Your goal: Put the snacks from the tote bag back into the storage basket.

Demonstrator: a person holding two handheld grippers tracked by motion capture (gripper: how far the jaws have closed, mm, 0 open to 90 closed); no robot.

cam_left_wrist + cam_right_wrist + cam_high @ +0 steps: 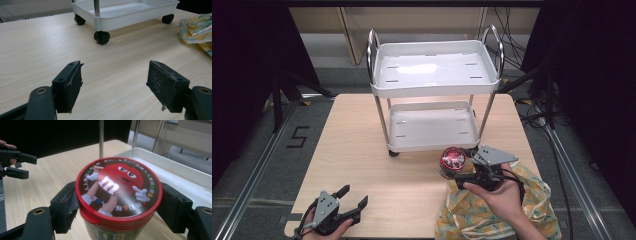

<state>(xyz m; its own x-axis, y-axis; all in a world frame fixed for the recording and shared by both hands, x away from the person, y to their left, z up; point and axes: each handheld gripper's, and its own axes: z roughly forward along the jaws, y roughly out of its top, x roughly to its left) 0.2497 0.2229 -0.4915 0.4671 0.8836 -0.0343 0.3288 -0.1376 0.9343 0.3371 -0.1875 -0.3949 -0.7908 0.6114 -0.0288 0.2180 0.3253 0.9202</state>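
- Right now the right tool [464, 175] pinches a candy tub [451, 162] just under its red lid [118, 190]; tub stands upright, long axis vertical, lid facing up.
- Key relation: tub sits just in front of the cart [432, 90], near its front-right corner, by the lower tray [432, 142]. Cart lies ahead of the tool, away from the person, so I'd judge the next move is fwd and up into a tray.
- Upper tray [434, 85] is higher and further back; lower tray is nearer but tucked under the upper one, so clearance w/ the tall tub looks tight. Judgement only.
- Right gripper view: both pads [66, 205] press the tub's sides below the lid rim, one each side, opp. each other. Can't tell if the tub base rests on the worktop [362, 150] or is lifted.
- Right hand is clearly the nearer one to cart and tub; patterned cloth [492, 210] lies under and around that forearm.
- Left tool [349, 200] is spread wide, holding nothing, low at the worktop's front-left, well apart from tub and cart.
- Left gripper view: bare wood between the jaws, a cart caster [101, 37] further ahead.
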